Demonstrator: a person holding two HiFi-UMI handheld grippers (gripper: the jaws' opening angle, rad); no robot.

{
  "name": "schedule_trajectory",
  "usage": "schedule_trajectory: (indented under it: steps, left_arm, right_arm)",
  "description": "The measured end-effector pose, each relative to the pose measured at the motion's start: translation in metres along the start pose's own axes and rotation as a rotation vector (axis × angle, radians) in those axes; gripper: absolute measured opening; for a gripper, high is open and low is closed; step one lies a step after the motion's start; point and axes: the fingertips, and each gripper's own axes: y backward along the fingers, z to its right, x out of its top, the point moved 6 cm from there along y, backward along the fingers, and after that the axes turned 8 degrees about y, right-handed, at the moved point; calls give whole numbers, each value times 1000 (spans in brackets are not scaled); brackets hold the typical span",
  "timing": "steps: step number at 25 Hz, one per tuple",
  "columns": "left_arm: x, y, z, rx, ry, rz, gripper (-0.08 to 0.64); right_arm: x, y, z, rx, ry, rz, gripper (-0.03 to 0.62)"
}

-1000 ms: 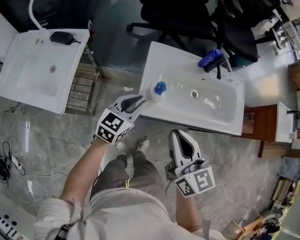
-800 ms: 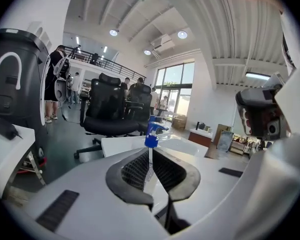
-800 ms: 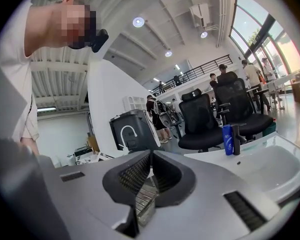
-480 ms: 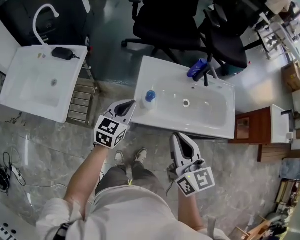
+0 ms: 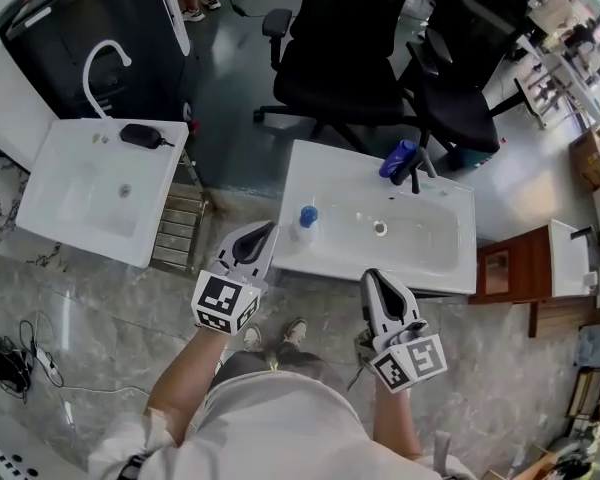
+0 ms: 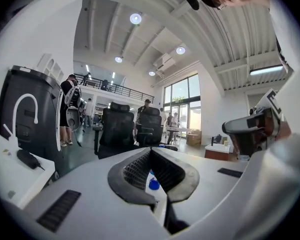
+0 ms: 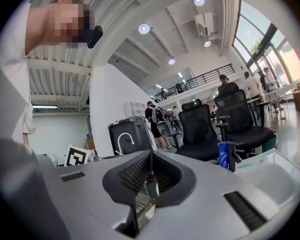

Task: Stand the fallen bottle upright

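Note:
A small clear bottle with a blue cap [image 5: 305, 222] stands upright on the left ledge of the white washbasin [image 5: 325, 168]. My left gripper [image 5: 269, 228] hovers just left of the bottle and a little short of it, not touching, its jaws shut with nothing in them. In the left gripper view only the blue cap [image 6: 153, 184] shows low behind the shut gripper [image 6: 150, 150]. My right gripper [image 5: 373, 274] hangs in front of the basin's near edge, shut and empty; in the right gripper view its jaws [image 7: 151, 153] meet at the tips.
A blue bottle [image 5: 398, 158] lies by the dark tap at the basin's back, also visible in the right gripper view [image 7: 223, 155]. A second white basin [image 5: 100, 193] with a white tap stands to the left, a metal rack [image 5: 180, 233] between them. Black office chairs [image 5: 340, 58] stand behind.
The left gripper has drawn back from the bottle, risen, and its jaws have shut. The bottle stays upright on the ledge. The right gripper has risen slightly.

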Motion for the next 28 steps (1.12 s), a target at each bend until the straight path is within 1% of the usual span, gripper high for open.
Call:
schedule_trajectory:
  steps: [3, 5, 10, 14, 18, 23, 28]
  left_arm:
    - [24, 13, 6, 26, -24, 77, 17]
    - [39, 22, 12, 37, -32, 112, 17]
    - [75, 43, 15, 67, -55, 180, 17]
    - [96, 60, 17, 78, -92, 220, 17]
    - [103, 75, 16, 89, -122, 235, 17]
    - [104, 87, 9, 167, -135, 259, 17]
    - [100, 88, -1, 216, -148, 239, 17]
  right_arm:
    - [7, -7, 3, 14, 9, 21, 41]
    - [11, -14, 3, 27, 16, 26, 41]
    - [21, -32, 4, 59, 22, 50, 41]
    - [28, -42, 10, 71, 21, 67, 41]
    - [32, -46, 16, 83, 33, 72, 41]
    - [25, -45, 20, 83, 44, 55, 41]
    - [33, -45, 25, 49, 85, 75, 40]
